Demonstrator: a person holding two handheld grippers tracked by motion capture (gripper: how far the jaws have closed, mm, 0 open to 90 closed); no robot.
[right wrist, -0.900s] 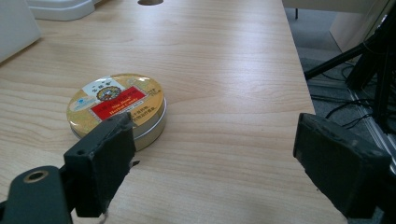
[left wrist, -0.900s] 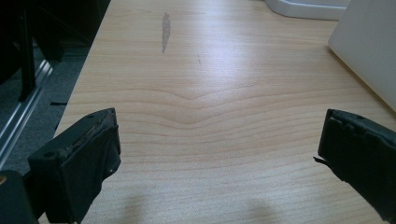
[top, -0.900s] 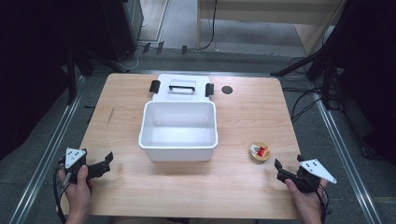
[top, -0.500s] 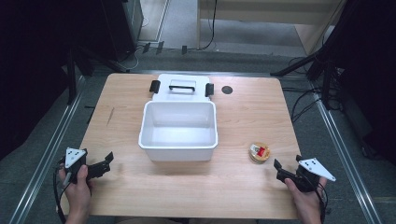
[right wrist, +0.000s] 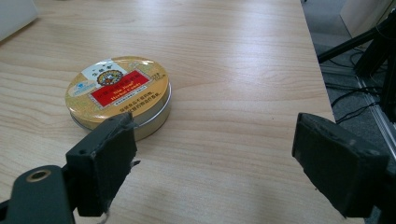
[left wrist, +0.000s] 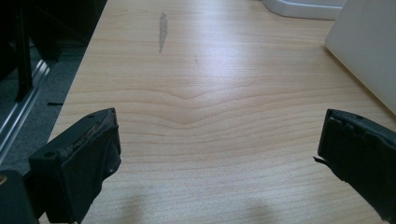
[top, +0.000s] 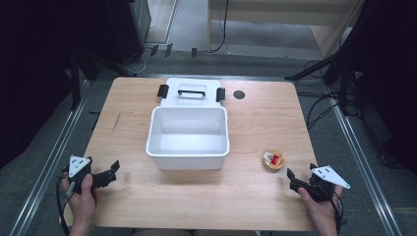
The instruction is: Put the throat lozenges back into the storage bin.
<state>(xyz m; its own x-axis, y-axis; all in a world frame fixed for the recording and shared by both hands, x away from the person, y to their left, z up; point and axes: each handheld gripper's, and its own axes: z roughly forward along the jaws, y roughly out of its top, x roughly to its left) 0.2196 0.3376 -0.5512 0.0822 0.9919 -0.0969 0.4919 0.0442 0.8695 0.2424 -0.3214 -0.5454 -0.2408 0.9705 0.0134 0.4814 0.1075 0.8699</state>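
The round tin (right wrist: pixel 119 94) lies flat, lid up, on the desk (right wrist: pixel 233 56), just ahead of the right gripper (right wrist: pixel 224 172), by one jaw. Both grippers' jaws stand wide apart, holding nothing

The left gripper (top: pixel 112 169) is black, with a grey three-cornered plate (top: pixel 78 165) on top that bears small dark screw dots, and a black cable (top: pixel 60 206) loops from it past the bare left hand (top: pixel 83 199) and forearm, which show no sleeve. The right gripper (top: pixel 291 178) is black too, with a like grey plate (top: pixel 330 176) and a dark cable (top: pixel 338 212) along the bare right hand (top: pixel 319 209). Seen close, each jaw is a blocky black pad with worn, frayed edges, and a round brass-ringed hole (right wrist: pixel 38 175) sits in the black arm behind one pad.
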